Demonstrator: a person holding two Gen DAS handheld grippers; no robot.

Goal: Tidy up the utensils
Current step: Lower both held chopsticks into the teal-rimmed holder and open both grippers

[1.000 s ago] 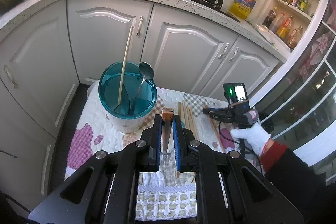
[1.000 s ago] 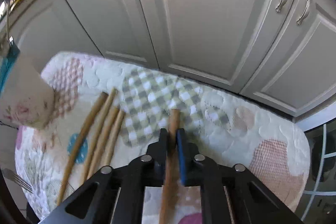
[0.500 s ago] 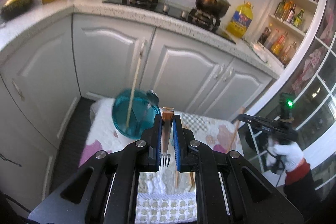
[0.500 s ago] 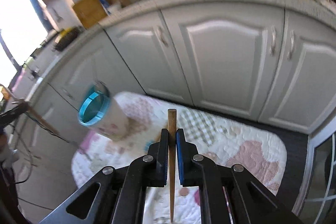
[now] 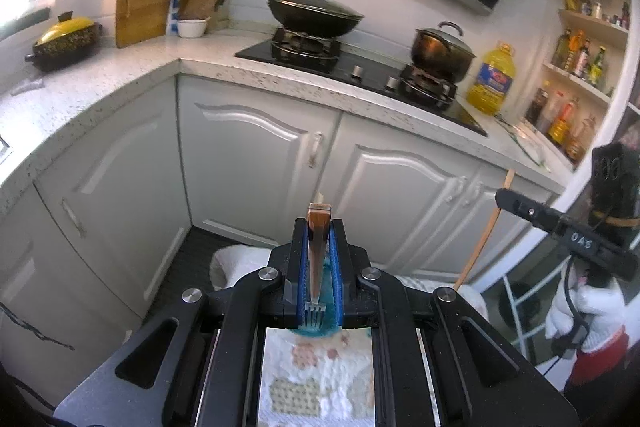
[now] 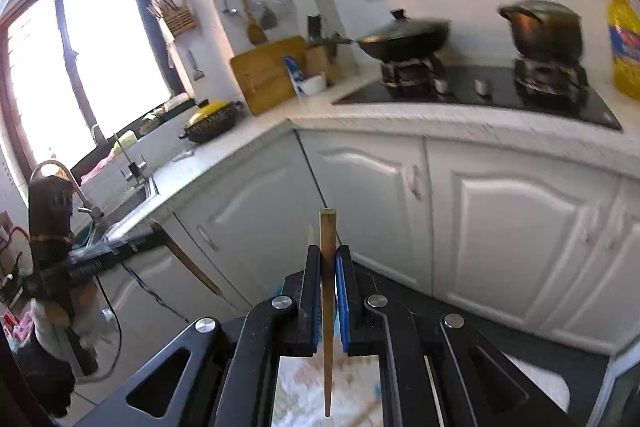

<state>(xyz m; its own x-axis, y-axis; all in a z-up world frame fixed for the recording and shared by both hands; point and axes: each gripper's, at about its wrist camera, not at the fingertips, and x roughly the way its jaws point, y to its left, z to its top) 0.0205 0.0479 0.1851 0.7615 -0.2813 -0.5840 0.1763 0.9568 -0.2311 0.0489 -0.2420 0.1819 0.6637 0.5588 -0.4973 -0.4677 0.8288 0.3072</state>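
Fork (image 5: 316, 259) and chopstick (image 6: 327, 307) are both being held up in the air in front of the white kitchen cabinets (image 5: 256, 163), one in each of your tongs.

Your left gripper (image 5: 319, 239) is pinching narrowly on the fork between its blue pads. The fork's long axis is running along the fingers: the brown handle end is pointing forward and up, toward the cabinets, and the tines are pointing back toward the camera. Directly beneath the tines a teal utensil cup (image 5: 318, 327) is peeking out, standing on a patterned quilted mat (image 5: 316, 379).

Your right gripper (image 6: 328, 259) is nearly closed, clamping the wooden chopstick partway along its length. Its long axis is also lying along the fingers, with the thick blunt end sticking out past the fingertips toward the cabinets and the thin tip pointing back over the mat (image 6: 296, 387).

Both tools are tilting somewhat downward. From the left camera, your right hand (image 5: 580, 311), in a white glove with a red cuff, is gripping its tool's handle at the right edge, with the chopstick (image 5: 486, 227) slanting below it. From the right camera, the left tool (image 6: 120, 247) is showing at the far left, blurred, near the sink.
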